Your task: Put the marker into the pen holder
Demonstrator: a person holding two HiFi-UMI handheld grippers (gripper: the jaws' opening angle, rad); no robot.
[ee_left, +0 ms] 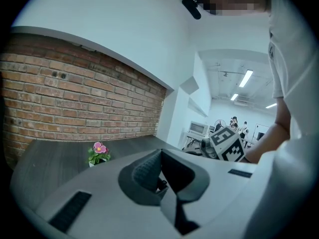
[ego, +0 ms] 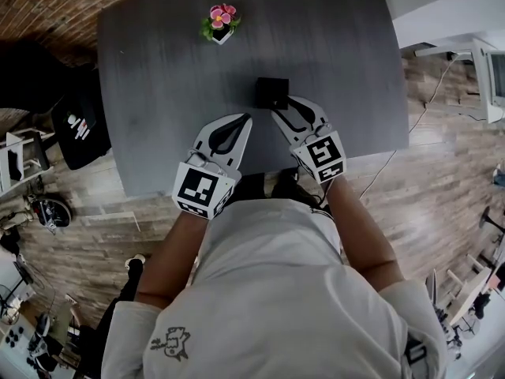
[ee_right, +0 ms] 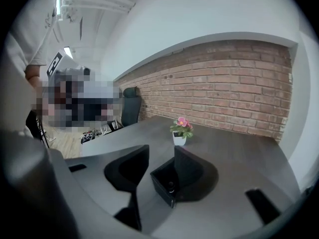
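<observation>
A black square pen holder (ego: 271, 91) stands on the dark grey table (ego: 158, 93), right of the middle. In the right gripper view the pen holder (ee_right: 160, 179) sits just below my open jaws, and the round end of the marker (ee_right: 171, 185) shows inside it. My right gripper (ego: 286, 106) (ee_right: 160, 151) hovers at the holder's near edge, open, with nothing between its pads. My left gripper (ego: 246, 119) (ee_left: 160, 153) rests to the left of the holder, jaw tips together and empty.
A small white pot with pink flowers (ego: 221, 22) (ee_right: 180, 131) (ee_left: 98, 154) stands at the far side of the table. A brick wall runs behind it. The table's near edge lies just under my grippers' bodies.
</observation>
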